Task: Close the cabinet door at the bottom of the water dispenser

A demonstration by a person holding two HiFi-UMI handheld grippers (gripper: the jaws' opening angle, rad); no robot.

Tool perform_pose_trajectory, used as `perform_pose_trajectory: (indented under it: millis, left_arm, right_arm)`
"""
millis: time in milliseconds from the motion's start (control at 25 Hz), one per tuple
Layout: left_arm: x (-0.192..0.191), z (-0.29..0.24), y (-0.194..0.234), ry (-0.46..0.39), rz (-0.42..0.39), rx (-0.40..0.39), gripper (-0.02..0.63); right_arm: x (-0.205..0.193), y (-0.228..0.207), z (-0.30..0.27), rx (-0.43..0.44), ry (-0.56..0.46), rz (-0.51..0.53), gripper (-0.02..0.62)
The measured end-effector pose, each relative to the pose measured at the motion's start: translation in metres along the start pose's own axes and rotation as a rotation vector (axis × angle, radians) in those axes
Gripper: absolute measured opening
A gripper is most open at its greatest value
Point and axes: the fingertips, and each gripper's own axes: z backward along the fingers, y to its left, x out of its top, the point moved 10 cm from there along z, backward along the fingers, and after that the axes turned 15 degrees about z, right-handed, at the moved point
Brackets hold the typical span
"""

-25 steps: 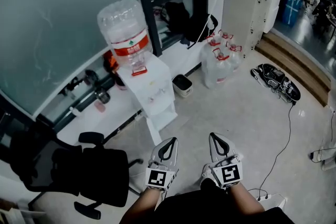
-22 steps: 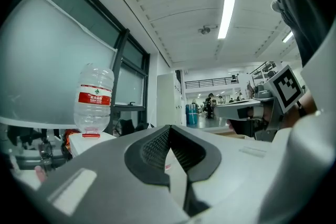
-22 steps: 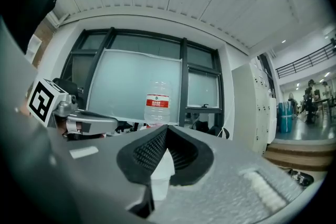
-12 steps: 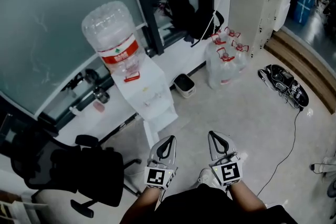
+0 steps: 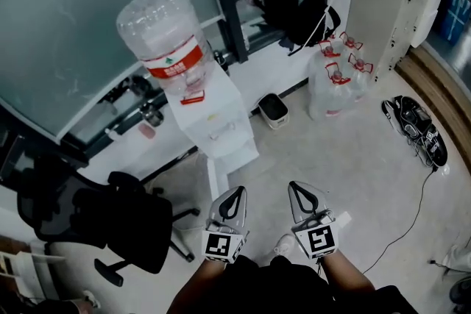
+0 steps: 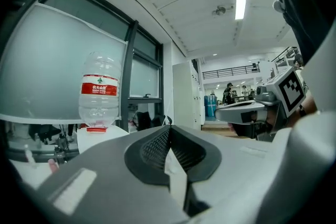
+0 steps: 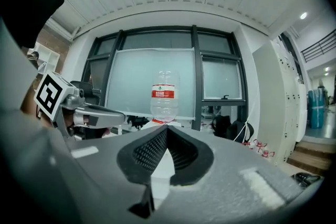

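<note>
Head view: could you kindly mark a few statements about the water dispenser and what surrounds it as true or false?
1. A clear bottle with a red label sits neck-down on the white water dispenser. True.
2. The black office chair stands to the right of the dispenser. False: it stands to its lower left.
3. The left gripper and the right gripper are both shut with nothing between their jaws. True.
4. The left gripper is touching the dispenser. False: both grippers are short of it, with bare floor in between.
5. Several water jugs with red caps stand on the floor to the right of the dispenser. True.
</note>
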Motion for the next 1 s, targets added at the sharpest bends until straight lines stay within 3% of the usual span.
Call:
perform_pose_trajectory:
  millis: [680, 800, 1000]
  left_arm:
    - [0.018, 0.028, 0.090, -0.010, 0.045, 0.136, 0.018]
    - [0.015, 0.036, 0.107, -0.004, 0.057, 0.149, 0.018]
    - [0.003, 0.048, 0.133, 0.017, 0.075, 0.163, 0.020]
  right_arm:
    - [0.033, 0.035, -0.091, 0.095, -0.015, 0.002, 0.003]
    - [0.041, 0.044, -0.104, 0.105, -0.013, 0.045, 0.003]
    - [0.040, 0.059, -0.119, 0.112, 0.013, 0.031, 0.003]
